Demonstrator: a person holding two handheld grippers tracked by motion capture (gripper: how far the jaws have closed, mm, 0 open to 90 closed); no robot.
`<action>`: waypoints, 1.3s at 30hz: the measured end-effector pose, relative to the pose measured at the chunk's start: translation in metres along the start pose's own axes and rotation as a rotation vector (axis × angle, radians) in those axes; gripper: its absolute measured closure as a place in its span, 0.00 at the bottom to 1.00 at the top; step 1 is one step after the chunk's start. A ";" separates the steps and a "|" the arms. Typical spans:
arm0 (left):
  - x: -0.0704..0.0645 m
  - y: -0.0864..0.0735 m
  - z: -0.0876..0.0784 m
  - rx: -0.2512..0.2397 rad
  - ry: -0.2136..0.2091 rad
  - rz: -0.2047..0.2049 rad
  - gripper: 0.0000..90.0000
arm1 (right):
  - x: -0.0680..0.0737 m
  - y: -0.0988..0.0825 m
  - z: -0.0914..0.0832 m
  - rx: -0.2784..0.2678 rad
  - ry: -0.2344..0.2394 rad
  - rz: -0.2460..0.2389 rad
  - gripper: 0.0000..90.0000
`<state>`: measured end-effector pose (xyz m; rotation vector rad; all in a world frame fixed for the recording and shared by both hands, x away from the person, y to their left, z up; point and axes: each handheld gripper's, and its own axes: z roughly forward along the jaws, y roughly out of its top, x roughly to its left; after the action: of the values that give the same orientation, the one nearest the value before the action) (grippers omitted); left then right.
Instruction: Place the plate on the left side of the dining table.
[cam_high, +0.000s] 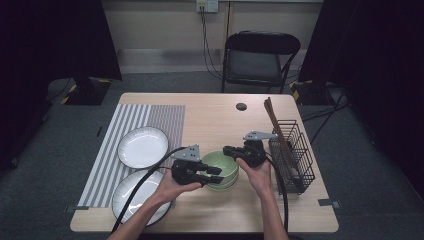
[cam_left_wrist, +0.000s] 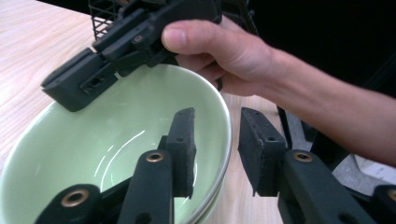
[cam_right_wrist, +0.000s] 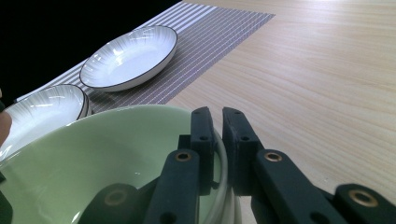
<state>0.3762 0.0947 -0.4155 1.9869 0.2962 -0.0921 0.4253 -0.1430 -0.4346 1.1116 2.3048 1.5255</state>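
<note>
Both grippers at green bowl stack (cam_high: 220, 169): right gripper (cam_right_wrist: 215, 140) clamped on rim, left gripper (cam_left_wrist: 215, 154) astride opposite rim, pads apart, not gripping. Top bowl probably still unseparated; lifting remains.

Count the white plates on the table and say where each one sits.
2. One white plate lies on the striped placemat, farther from the person. The other white plate sits at the mat's near end, partly under the left forearm. Nothing suggests more.
</note>
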 end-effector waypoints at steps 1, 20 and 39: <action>0.000 0.000 0.003 -0.002 -0.010 0.000 0.78 | 0.000 0.000 0.000 0.000 -0.001 0.000 0.93; -0.002 0.005 0.017 0.056 -0.001 0.022 0.92 | -0.002 -0.001 -0.002 0.018 -0.012 -0.012 0.90; 0.009 0.017 0.014 0.005 -0.049 -0.042 0.93 | -0.008 -0.005 0.001 0.049 0.012 0.032 0.89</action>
<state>0.3897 0.0767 -0.4081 1.9806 0.3069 -0.1680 0.4289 -0.1490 -0.4414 1.1598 2.3556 1.4991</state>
